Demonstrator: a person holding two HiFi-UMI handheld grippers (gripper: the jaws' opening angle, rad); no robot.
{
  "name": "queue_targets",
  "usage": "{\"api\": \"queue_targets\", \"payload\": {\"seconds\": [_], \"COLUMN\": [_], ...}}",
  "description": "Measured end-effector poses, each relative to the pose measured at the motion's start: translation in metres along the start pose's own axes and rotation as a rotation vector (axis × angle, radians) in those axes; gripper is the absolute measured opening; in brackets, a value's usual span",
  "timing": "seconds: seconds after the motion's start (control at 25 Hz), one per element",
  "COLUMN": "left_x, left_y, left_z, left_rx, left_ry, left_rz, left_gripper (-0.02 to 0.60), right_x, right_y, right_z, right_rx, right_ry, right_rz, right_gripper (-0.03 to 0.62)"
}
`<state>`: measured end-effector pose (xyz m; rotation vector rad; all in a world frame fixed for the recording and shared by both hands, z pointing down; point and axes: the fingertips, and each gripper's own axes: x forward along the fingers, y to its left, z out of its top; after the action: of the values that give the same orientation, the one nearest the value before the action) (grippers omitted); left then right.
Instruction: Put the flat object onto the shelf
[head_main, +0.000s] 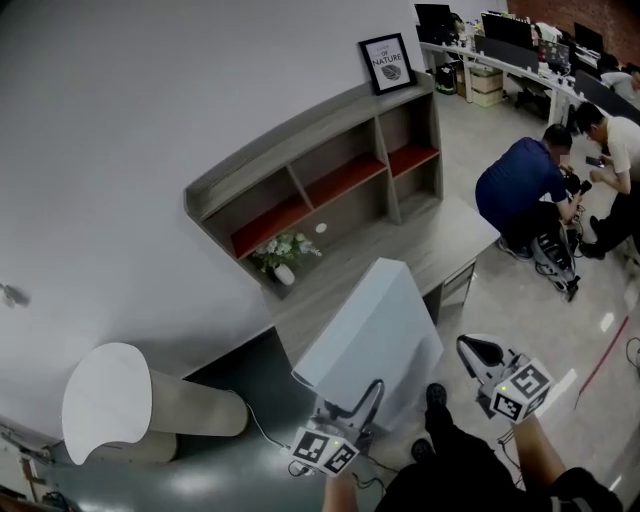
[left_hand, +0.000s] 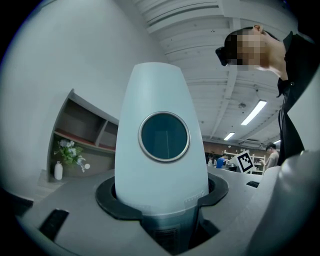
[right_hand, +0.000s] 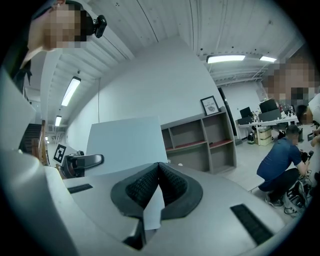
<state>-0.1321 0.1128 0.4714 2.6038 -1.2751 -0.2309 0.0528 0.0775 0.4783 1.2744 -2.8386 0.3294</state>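
Observation:
The flat object (head_main: 370, 330) is a large pale panel, held upright and tilted in front of me, below the grey wall shelf (head_main: 340, 180). My left gripper (head_main: 368, 398) is shut on its lower edge. In the left gripper view the flat object (left_hand: 160, 165) rises from between the jaws of the left gripper (left_hand: 162, 197) and shows a round dark window. My right gripper (head_main: 480, 352) hangs to the right of the panel, apart from it. In its own view the right gripper (right_hand: 159, 175) has its jaws together, with a thin white sliver showing below where they meet.
The shelf has red-lined compartments, a framed picture (head_main: 387, 62) on top and a small vase of flowers (head_main: 283, 255) at its lower left. A grey counter (head_main: 430, 240) runs beneath it. A crouching person (head_main: 525, 190) works at the right. A round white lamp-like thing (head_main: 105, 400) stands at the left.

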Motion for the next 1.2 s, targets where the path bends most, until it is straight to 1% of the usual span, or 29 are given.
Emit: {"api": "queue_targets", "payload": {"seconds": [0.16,0.32,0.56,0.72,0.92,1.04,1.2], "left_x": [0.036,0.08,0.137,0.165,0.186,0.198,0.217], "left_y": [0.024,0.043,0.059,0.068,0.078,0.091,0.111], "left_z": [0.022,0.052,0.083,0.095,0.116,0.133,0.163], "left_rx": [0.027,0.056,0.049,0.054,0.077,0.063,0.056], "left_ry": [-0.002,-0.019,-0.046,-0.054,-0.037,-0.051,-0.068], "left_rz": [0.01,0.001,-0.009,-0.02,-0.037,-0.048,-0.087], "left_gripper": [0.289,0.29,0.285,0.284,0.285,0.285,0.284], "right_x": [0.036,0.067,0.097,0.111,0.118,0.129,0.145], "right_y": [-0.03,-0.061,-0.103,-0.128,-0.142,-0.148,-0.152], "right_z": [0.022,0.046,0.072,0.077,0.082,0.082,0.088], "right_rx": [-0.007,-0.018,-0.039,-0.042,-0.019,-0.01,-0.02], "right_ry": [-0.033,-0.046,-0.068,-0.061,-0.065,-0.058,-0.057], "right_rz": [0.015,0.035,0.073,0.081,0.078,0.07,0.05], "right_gripper": [0.011,0.011,0.011,0.011,0.011,0.011,0.011]}}
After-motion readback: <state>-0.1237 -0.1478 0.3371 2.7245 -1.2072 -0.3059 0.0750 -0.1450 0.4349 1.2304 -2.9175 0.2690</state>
